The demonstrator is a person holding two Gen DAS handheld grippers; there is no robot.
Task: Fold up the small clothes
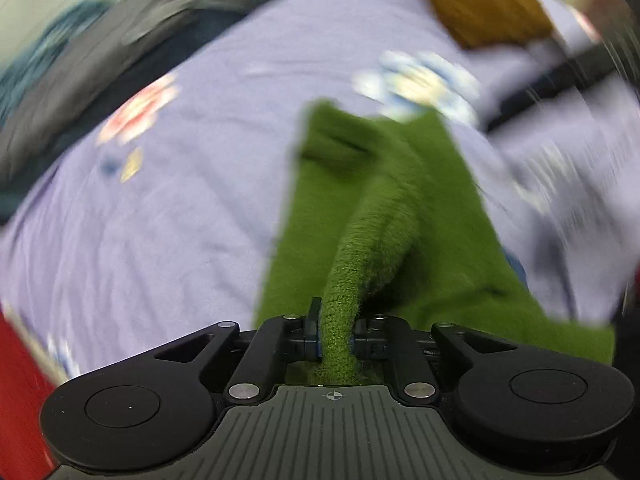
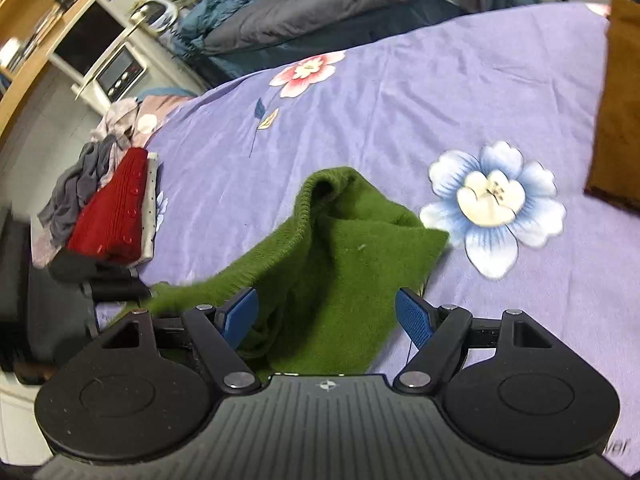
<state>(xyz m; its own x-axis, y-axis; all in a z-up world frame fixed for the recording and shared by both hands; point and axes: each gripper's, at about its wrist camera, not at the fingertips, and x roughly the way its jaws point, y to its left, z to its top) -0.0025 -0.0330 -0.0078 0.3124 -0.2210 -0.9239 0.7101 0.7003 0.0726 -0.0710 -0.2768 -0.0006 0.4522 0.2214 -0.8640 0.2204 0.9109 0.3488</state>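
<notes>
A green knitted garment (image 1: 384,216) lies on a purple flowered bedsheet (image 1: 160,208). My left gripper (image 1: 335,340) is shut on a raised fold of it, and the wool bunches up between the pads. The left wrist view is blurred. In the right wrist view the same green garment (image 2: 340,264) lies crumpled, with one corner drawn out to the left towards a black gripper part (image 2: 116,286). My right gripper (image 2: 324,300) hovers over the garment's near part with its blue pads (image 2: 414,318) wide apart and nothing pressed between them.
A folded red knit (image 2: 116,216) lies on a stack at the sheet's left edge, beside a loose heap of grey clothes (image 2: 76,184). A brown cloth (image 2: 620,100) lies at the right. A dark duvet (image 2: 320,12) is bunched at the back, with a microwave (image 2: 116,68) beyond.
</notes>
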